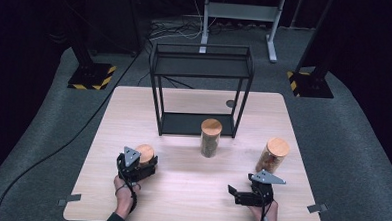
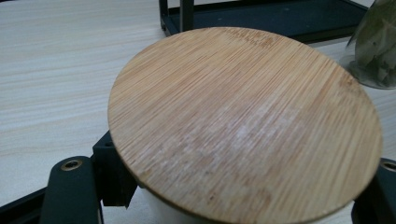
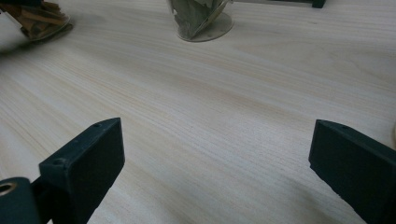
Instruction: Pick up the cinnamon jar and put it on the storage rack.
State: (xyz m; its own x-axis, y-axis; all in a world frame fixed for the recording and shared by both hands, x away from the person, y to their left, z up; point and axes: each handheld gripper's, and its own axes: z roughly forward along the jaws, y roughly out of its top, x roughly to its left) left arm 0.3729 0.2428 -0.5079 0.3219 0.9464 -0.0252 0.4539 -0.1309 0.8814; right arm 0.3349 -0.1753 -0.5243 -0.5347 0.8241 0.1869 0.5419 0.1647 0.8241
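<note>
L gripper (image 1: 140,164) is clamping the short jar (image 2: 243,121) at table's (image 1: 190,200) front left, grasp step done. R gripper (image 1: 250,193) is idling w/ jaws apart, empty. Next is probably lifting it straight up toward rack (image 1: 200,90), staying clear of mid jar (image 1: 211,137).

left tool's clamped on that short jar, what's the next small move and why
Probably lift the short jar straight up a little. The left tool is shut on it below the bamboo lid, it stands on the table, and the black rack lies ahead; the right tool hangs open, holding nothing.
</note>
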